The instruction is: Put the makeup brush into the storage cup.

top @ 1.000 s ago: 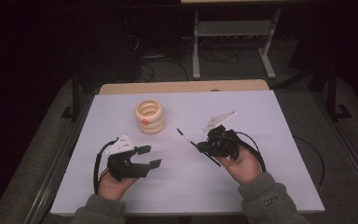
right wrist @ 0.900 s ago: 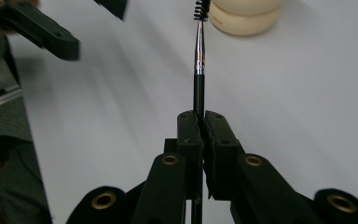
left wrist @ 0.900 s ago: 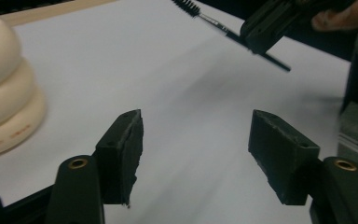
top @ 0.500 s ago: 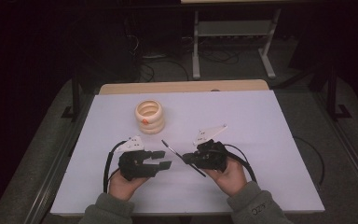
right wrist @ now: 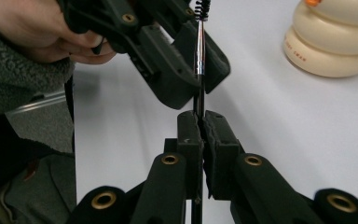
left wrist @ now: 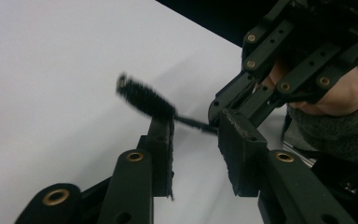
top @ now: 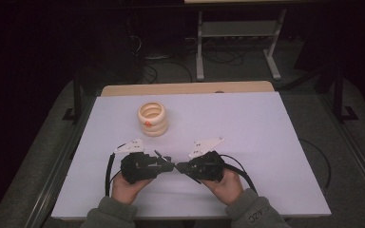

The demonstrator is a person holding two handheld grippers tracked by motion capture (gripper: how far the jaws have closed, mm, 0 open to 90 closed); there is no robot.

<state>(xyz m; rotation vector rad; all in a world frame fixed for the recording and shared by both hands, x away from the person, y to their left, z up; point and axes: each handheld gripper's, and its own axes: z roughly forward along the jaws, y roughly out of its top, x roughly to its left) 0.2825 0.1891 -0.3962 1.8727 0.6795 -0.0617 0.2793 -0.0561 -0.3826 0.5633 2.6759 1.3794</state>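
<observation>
two hand-held tools meet nose to nose over the near middle of the white table (top: 266,142), where a handover of a slim mascara-style brush wand (right wrist: 199,51) is being set up. right tool (top: 183,167) is clenched tight on the wand's thin lower stem, its pads pressed together around it, and holds the wand out toward the left. left tool (top: 167,164) faces it from the left with its jaws part-way in and just now closing; the wand passes between its pads (left wrist: 161,140), and no squeeze on the shaft can be made out yet, so it counts as not yet gripping. long axis of the wand runs from the right tool's tips through the left tool's gap, bristle head (left wrist: 144,97) sticking out beyond the left pads. far and to the left, well apart from both hands, stands a cream ribbed jar (top: 152,118).
</observation>
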